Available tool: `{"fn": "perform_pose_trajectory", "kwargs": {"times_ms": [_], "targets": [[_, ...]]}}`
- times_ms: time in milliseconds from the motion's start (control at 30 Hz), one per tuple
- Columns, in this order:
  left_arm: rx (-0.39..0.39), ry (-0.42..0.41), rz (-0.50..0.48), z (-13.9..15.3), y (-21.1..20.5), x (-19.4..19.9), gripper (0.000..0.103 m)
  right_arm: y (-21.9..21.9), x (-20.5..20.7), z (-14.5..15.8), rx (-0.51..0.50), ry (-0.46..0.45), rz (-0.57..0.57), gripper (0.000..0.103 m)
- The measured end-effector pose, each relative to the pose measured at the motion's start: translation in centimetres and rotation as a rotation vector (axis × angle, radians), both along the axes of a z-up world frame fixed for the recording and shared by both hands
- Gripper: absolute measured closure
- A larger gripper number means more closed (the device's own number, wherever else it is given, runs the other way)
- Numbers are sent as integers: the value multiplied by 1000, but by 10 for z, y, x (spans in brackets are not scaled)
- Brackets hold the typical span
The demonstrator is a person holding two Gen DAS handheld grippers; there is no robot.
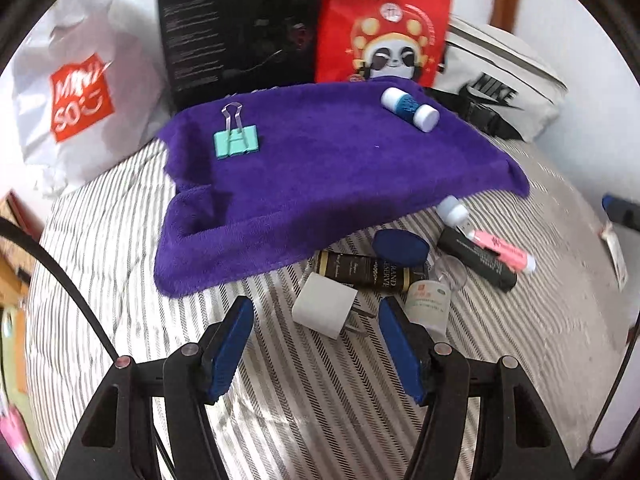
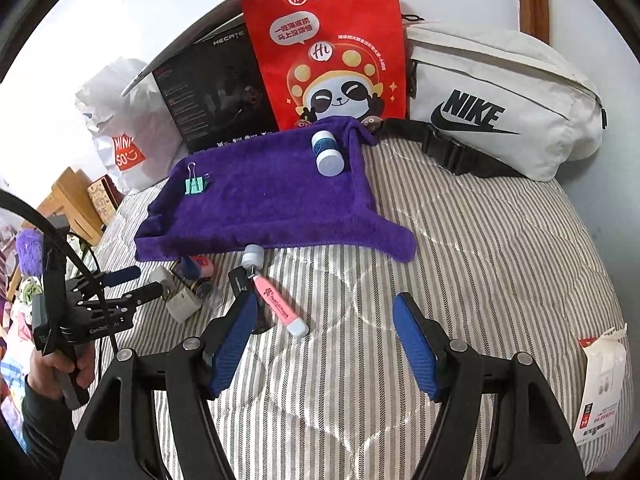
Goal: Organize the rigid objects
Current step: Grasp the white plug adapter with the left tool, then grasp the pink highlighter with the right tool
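A purple towel lies spread on the striped bed, also in the right wrist view. On it rest a teal binder clip and a blue-and-white capped container. In front of the towel lies a pile: a white charger plug, a black-and-gold tube, a pink highlighter, a black tube and a small white bottle. My left gripper is open just short of the plug. My right gripper is open over bare bedding, right of the highlighter.
Along the back wall stand a white shopping bag, a black box, a red paper bag and a white waist bag. A white packet lies at the bed's right edge. A hand holds the left gripper.
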State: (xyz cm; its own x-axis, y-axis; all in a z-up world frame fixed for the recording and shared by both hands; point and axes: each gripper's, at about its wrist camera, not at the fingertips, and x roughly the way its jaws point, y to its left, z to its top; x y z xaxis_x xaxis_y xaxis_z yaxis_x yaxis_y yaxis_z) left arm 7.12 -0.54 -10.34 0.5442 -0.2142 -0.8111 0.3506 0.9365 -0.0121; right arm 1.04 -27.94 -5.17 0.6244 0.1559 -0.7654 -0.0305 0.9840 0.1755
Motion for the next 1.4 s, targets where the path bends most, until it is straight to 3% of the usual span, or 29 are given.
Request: {"fn": "perform_pose_trajectory", "kwargs": {"times_ms": [200, 400, 433, 467, 500, 700, 867, 967, 1100, 1267, 1400], "targets": [[83, -30, -118, -10, -11, -2, 39, 6, -3, -4, -27, 12, 6, 33], [116, -34, -149, -18, -16, 5, 38, 9, 1, -10, -35, 31, 6, 33], [109, -44, -152, -18, -16, 6, 43, 10, 2, -12, -41, 36, 8, 33], [95, -37, -154, -17, -15, 7, 55, 12, 2, -13, -49, 41, 11, 33], [71, -24, -158, -17, -15, 8, 58, 13, 3, -14, -51, 44, 14, 33], [79, -37, -100, -15, -12, 3, 58, 18, 11, -24, -52, 67, 33, 33], [-3, -14, 42, -12, 15, 1, 58, 22, 25, -36, -73, 84, 72, 33], [41, -21, 87, -17, 19, 1, 58, 24, 33, -45, -78, 95, 88, 33], [26, -18, 103, -21, 23, 1, 58, 33, 43, -57, -83, 102, 150, 34], [20, -16, 112, -21, 24, 2, 58, 43, 51, -75, -113, 111, 229, 51], [14, -14, 115, -22, 23, 1, 58, 47, 55, -84, -122, 123, 285, 53]]}}
